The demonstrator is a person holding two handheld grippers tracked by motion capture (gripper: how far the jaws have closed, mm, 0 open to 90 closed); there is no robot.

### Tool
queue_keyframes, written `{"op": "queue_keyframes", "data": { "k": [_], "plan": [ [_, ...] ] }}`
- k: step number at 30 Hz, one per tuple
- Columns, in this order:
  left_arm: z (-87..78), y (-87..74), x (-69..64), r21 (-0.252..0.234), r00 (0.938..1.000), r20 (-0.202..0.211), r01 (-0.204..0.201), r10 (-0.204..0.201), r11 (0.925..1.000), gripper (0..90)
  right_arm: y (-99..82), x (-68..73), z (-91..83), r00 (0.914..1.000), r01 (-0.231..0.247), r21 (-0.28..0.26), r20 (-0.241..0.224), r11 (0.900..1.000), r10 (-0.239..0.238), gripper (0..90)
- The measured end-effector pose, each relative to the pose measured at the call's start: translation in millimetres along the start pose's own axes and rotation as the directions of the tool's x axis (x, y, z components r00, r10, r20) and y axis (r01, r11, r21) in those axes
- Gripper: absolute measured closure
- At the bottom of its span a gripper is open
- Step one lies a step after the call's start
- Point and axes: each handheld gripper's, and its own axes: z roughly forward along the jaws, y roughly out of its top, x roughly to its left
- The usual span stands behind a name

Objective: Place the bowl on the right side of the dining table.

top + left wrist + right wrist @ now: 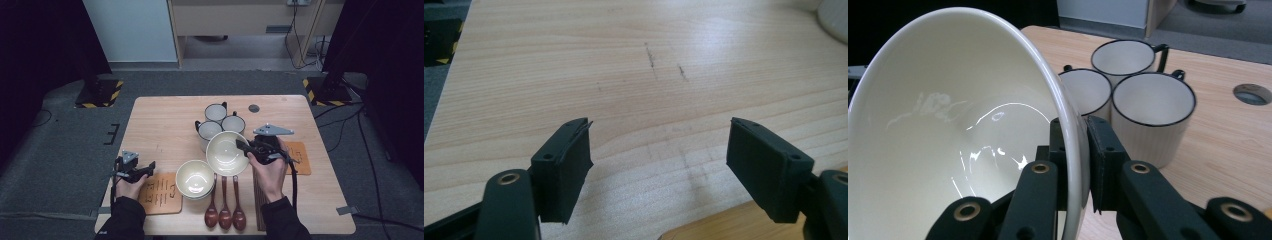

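My right gripper (244, 147) is shut on the rim of a cream bowl (226, 152), which hangs tilted above the table's middle. In the right gripper view the two jaws pinch the thin rim, one pad inside the bowl (963, 125) and one outside, around the gripper's midpoint (1075, 145). A second cream bowl (195, 179) rests on the table at the front, left of the held one. My left gripper (150, 167) is open near the table's left front corner. In the left gripper view its jaws (659, 165) stand wide apart over bare wood, with nothing between them.
Three white mugs with dark rims (216, 112) (1153, 112) cluster behind the held bowl. Three brown spoons (225, 205) lie at the front edge beside a dark wooden strip (258, 200). A brown mat (160, 192) lies by my left gripper, another (299, 157) at the right.
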Motion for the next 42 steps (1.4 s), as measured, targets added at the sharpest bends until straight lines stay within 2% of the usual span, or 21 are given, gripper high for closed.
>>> {"op": "queue_keyframes", "data": {
  "k": [4,14,24,28,42],
  "plan": [
    [2.9,-1.2,-0.2,0.012,1.0,0.007,-0.005,0.005,0.9999,25.3,-0.8,-9.7,-5.8,0.9997,-0.013,-0.003,0.021,0.9999,0.013,82.2],
    [8.8,-4.6,2.9,0.034,0.9998,-0.015,-0.009,0.009,0.9994,25.3,-4.0,-33.7,-17.8,0.9972,-0.023,-0.007,0.071,0.9997,0.024,82.2],
    [11.5,-5.0,3.1,0.049,0.9994,-0.025,-0.021,0.022,0.9986,24.6,-10.2,-60.2,-30.6,0.9913,-0.049,-0.005,0.122,0.9988,0.049,82.2],
    [12.4,-4.6,1.8,0.055,0.9989,-0.038,-0.026,0.028,0.9981,22.2,-13.5,-70.9,-34.3,0.9873,-0.066,0.001,0.145,0.9978,0.065,82.1],
    [14.7,-3.9,3.5,0.081,0.9976,-0.069,0.002,0.004,0.9967,8.4,-28.3,-102.6,-39.2,0.9775,-0.096,0.015,0.19,0.9953,0.091,82.1]
  ]
}}
